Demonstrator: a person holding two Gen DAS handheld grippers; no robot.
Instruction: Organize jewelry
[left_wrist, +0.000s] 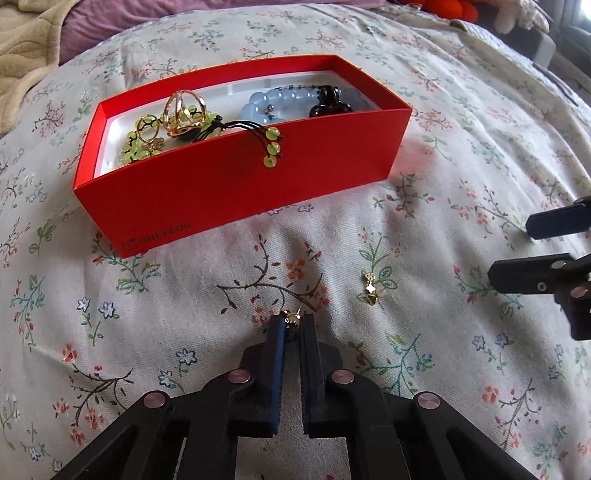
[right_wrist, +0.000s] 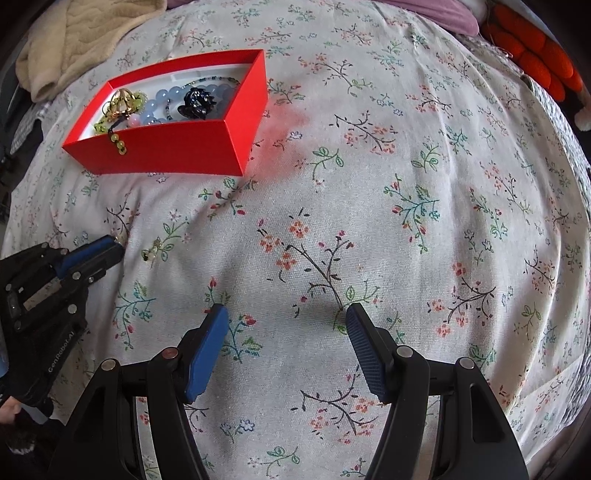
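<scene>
- Small gold earring (left_wrist: 291, 316) sat pinched at the tips of the left gripper (left_wrist: 293, 325), jaws closed on it, low against the floral bedsheet (left_wrist: 207, 295).
- Second gold earring (left_wrist: 372, 291) lay loose on the sheet just to the right of the left gripper's tips; same piece showed in the right wrist view (right_wrist: 154, 252), near the left gripper (right_wrist: 110, 248).
- Right gripper (right_wrist: 286, 319) pointed down over bare sheet, jaws spread wide, nothing between the blue pads (right_wrist: 207, 350); its black fingers (left_wrist: 517, 275) came in from the right edge of the left view, apart from the loose earring.
- Red box (left_wrist: 229, 192) stood further back on the sheet, open on top, white liner inside.
- In box: green bead bracelet (left_wrist: 147, 136) with its tassel (left_wrist: 271, 147) hanging over the near wall, gold rings (left_wrist: 183, 110), pale blue bead bracelet (left_wrist: 273, 105), black ornament (left_wrist: 328, 101).
- Bare sheet between held earring and box.
- Beige blanket (right_wrist: 74, 40) at far left, purple fabric (left_wrist: 122, 22) behind the box, orange plush item (right_wrist: 532, 51) at far right.
</scene>
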